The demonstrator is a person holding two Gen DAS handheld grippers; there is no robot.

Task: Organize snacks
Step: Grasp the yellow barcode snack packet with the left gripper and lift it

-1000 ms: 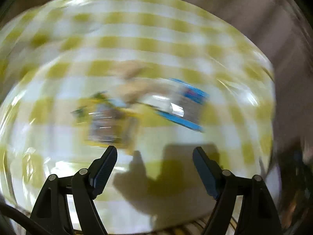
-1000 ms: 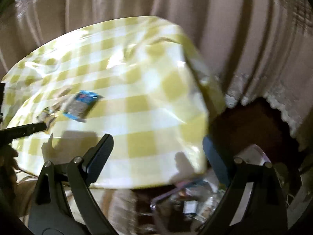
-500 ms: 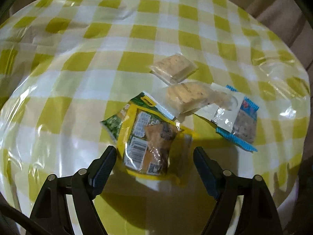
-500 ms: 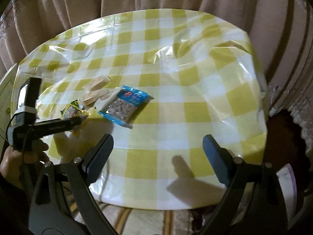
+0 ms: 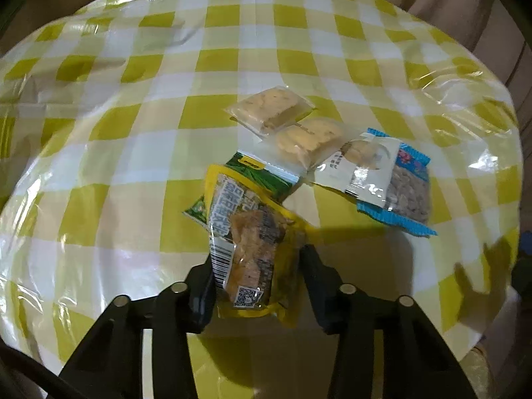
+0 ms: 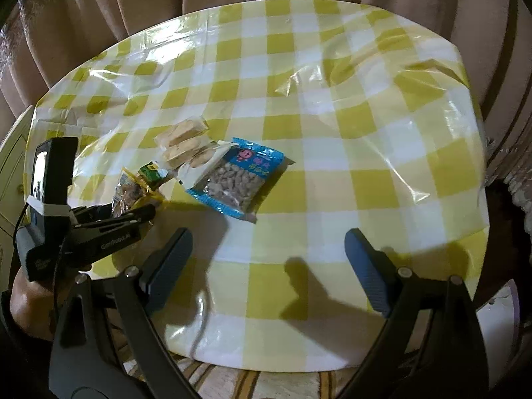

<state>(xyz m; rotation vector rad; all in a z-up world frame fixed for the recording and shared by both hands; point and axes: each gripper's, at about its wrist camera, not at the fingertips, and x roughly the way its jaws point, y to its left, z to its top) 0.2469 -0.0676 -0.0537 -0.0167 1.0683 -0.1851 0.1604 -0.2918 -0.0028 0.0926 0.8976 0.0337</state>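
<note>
My left claw [image 5: 256, 276] is closing on the crinkly yellow snack bag [image 5: 252, 249] between its jaws, my right claw [image 6: 266, 259] waits wide open, so I think lifting it comes next.

Left gripper [image 5: 257, 276]: black plastic linkage arms w/ round silver pins at the pivots, dark pads on the fingers [image 5: 202, 294]. Seen from the right cam it carries white lettering along one arm, a black upright block w/ a small screen, white tape wrapped round it, and a thin black cable looping off the back. Right gripper [image 6: 269, 259]: same black frame and silver pins, but blue ribbed pads [image 6: 364, 266]. Hand [image 6: 25, 302] grips the left handle; no sleeve visible.
</note>
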